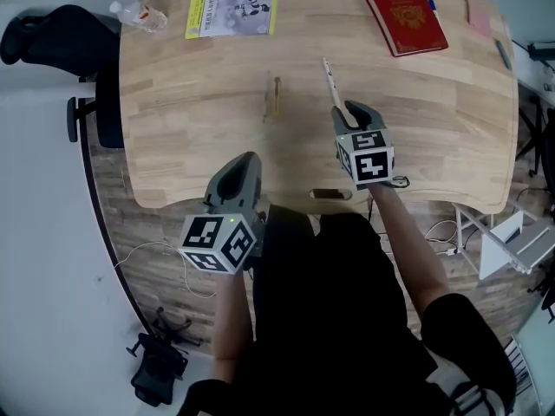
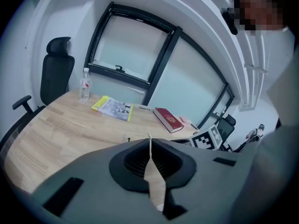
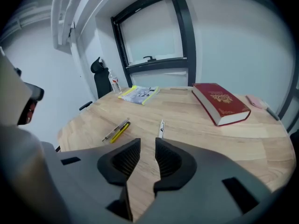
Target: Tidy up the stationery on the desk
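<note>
On the wooden desk [image 1: 191, 146] a yellow pen and a grey pen [image 1: 274, 98] lie side by side near the middle. A white pen [image 1: 330, 81] lies to their right. In the right gripper view the pair of pens [image 3: 117, 130] is ahead to the left and the white pen [image 3: 161, 127] lies just past the jaw tips. My right gripper [image 1: 355, 115] hovers over the desk at the white pen's near end, its jaws a little apart and empty. My left gripper [image 1: 238, 176] is by the desk's front edge, jaws closed on nothing.
A yellow booklet [image 1: 232, 9] and a water bottle [image 1: 139, 14] lie at the far left. A red book [image 1: 401, 9] sits at the far right, with a pink item [image 1: 479, 17] and a dark pen [image 1: 503, 53] beyond it. A black chair [image 1: 52, 37] stands left of the desk.
</note>
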Action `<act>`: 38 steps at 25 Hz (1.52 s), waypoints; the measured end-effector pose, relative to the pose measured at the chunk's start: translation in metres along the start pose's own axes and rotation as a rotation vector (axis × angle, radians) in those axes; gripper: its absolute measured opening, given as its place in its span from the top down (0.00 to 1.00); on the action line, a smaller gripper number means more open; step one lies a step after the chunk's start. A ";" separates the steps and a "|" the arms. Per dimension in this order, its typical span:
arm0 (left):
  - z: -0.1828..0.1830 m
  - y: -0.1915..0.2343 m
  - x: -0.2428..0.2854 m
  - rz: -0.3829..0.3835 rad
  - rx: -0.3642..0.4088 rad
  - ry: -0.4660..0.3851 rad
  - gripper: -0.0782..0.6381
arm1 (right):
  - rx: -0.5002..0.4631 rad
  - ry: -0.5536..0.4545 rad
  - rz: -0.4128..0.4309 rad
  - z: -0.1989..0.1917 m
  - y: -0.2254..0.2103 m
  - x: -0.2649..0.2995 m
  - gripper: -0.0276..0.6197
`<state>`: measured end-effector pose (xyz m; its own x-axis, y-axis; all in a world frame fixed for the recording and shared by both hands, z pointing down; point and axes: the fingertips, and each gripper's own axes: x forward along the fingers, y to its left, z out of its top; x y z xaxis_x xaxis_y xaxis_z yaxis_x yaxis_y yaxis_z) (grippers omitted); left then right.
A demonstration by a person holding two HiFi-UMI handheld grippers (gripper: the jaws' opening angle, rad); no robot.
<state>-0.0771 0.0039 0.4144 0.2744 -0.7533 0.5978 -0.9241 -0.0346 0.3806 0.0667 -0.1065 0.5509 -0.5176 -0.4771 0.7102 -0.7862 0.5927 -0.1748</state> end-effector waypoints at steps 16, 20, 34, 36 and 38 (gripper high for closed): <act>-0.031 -0.005 -0.018 -0.030 -0.007 0.065 0.83 | -0.020 0.179 -0.124 -0.050 -0.023 0.078 0.79; -0.032 0.000 -0.022 -0.035 -0.002 0.066 0.83 | -0.020 0.167 -0.123 -0.051 -0.024 0.078 0.80; -0.026 0.019 -0.037 -0.076 0.052 0.095 0.83 | 0.020 0.151 -0.110 -0.047 -0.005 0.075 0.86; -0.022 0.024 -0.041 -0.084 0.061 0.096 0.83 | 0.038 0.126 -0.107 -0.040 0.005 0.070 0.86; -0.018 0.027 -0.043 -0.102 0.070 0.094 0.83 | 0.072 0.097 -0.099 -0.032 0.017 0.068 0.86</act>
<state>-0.1095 0.0477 0.4120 0.3882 -0.6789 0.6232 -0.9057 -0.1561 0.3941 0.0293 -0.1078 0.6184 -0.4045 -0.4639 0.7881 -0.8556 0.4963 -0.1471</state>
